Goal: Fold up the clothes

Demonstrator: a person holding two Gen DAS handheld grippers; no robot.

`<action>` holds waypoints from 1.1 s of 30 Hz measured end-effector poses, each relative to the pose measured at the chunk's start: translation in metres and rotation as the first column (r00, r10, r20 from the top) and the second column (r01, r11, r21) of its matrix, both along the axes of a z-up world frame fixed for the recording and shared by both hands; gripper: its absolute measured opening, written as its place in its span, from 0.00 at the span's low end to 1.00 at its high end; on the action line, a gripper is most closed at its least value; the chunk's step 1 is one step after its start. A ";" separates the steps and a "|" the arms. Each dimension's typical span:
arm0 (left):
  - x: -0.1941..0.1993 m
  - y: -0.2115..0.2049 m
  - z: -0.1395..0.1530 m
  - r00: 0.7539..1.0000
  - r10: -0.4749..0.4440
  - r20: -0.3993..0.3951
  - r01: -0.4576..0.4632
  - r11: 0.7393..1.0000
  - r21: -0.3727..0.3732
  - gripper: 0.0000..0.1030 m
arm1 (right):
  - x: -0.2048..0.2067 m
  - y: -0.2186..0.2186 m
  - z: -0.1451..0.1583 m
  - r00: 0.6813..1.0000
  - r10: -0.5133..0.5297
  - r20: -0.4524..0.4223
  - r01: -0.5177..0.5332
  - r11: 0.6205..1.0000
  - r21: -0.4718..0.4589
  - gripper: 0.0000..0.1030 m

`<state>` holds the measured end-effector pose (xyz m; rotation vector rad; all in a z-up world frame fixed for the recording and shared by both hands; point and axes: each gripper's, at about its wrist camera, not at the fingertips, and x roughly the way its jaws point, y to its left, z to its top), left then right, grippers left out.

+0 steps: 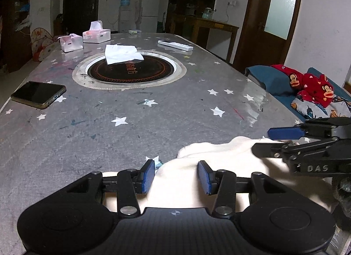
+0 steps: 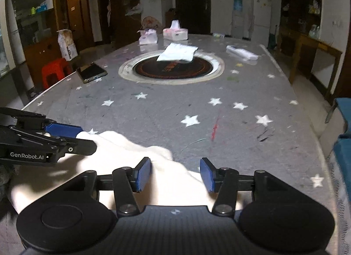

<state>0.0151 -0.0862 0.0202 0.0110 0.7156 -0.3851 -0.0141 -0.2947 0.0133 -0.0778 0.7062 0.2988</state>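
Blue-padded fingers [image 1: 149, 176] of the left gripper [image 1: 175, 177] stand spread apart, released, with a cream-white garment [image 1: 219, 151] lying beneath and between them; neither pad presses the cloth. In the right wrist view the right gripper [image 2: 175, 174] is likewise spread wide, its left pad [image 2: 143, 174] just at the edge of the same garment [image 2: 122, 149] and its right pad over bare surface, gripping nothing.

Each gripper shows in the other's view from the side: the right one [image 1: 274, 140] enters at the right edge with its fingers parted above and below a fold of the cloth, and the left one [image 2: 81, 137] enters at the left edge the same way.

That garment sits bunched at the near edge of the grey star-printed surface [image 1: 131, 127]. Farther out lie a dark phone [image 1: 38, 94] to the left, a round black inset plate [image 1: 131, 69] with a white folded cloth [image 1: 121, 54] on its rim, two tissue boxes [image 1: 96, 34] behind it, and a white remote [image 1: 175, 45] to the right. A red monkey-print item [image 1: 307, 83] rests on blue bedding beyond the right edge.
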 end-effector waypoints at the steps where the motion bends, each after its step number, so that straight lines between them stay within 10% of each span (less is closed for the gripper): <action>1: -0.003 0.000 0.001 1.000 -0.003 0.006 0.003 1.000 0.000 0.46 | -0.002 -0.002 0.001 1.000 -0.005 0.003 0.005 1.000 -0.007 0.48; 9: -0.040 0.002 0.009 0.997 -0.036 0.066 0.035 0.999 0.015 0.46 | -0.022 -0.021 0.005 0.998 -0.056 0.021 0.057 0.998 -0.026 0.52; 21: -0.093 0.002 0.008 0.988 -0.086 0.126 0.079 0.995 0.054 0.51 | -0.094 0.039 0.006 0.972 0.154 0.180 -0.124 0.978 -0.168 0.91; 33: -0.113 0.004 -0.002 0.981 -0.083 0.175 0.065 0.992 0.108 0.54 | -0.127 0.024 -0.002 0.965 0.141 0.222 -0.082 0.963 -0.258 1.00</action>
